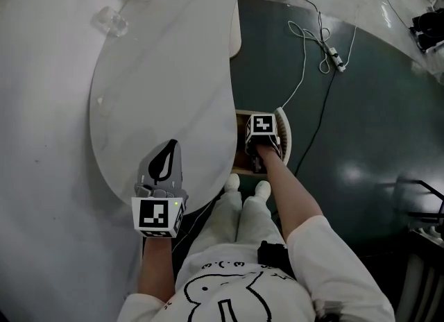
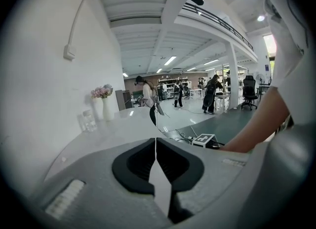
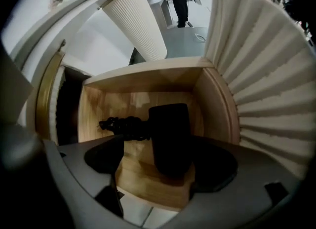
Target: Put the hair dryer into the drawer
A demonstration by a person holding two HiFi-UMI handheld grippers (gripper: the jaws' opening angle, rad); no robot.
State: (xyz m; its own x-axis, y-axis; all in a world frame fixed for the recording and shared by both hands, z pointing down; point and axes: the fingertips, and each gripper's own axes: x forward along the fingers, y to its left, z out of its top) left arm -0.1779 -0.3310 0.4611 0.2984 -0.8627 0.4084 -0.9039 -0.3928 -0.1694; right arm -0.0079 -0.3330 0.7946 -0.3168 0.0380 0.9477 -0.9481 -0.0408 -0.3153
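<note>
Hair dryer point(image 3: 170, 134) looks already down inside the wooden drawer point(image 3: 148, 82), with its coiled cord point(image 3: 123, 123) bunched beside it. The right gripper point(image 3: 158, 164) hangs over the drawer with its jaws spread. Wood shows between one pad and the dryer, so I'd say it's let go. The left gripper point(image 2: 156, 166) is clenched on nothing, up above the drawer over the white table point(image 1: 166, 71). Tip: lift straight out, don't snag the cord, and check nothing pokes over the drawer's rim.
</note>
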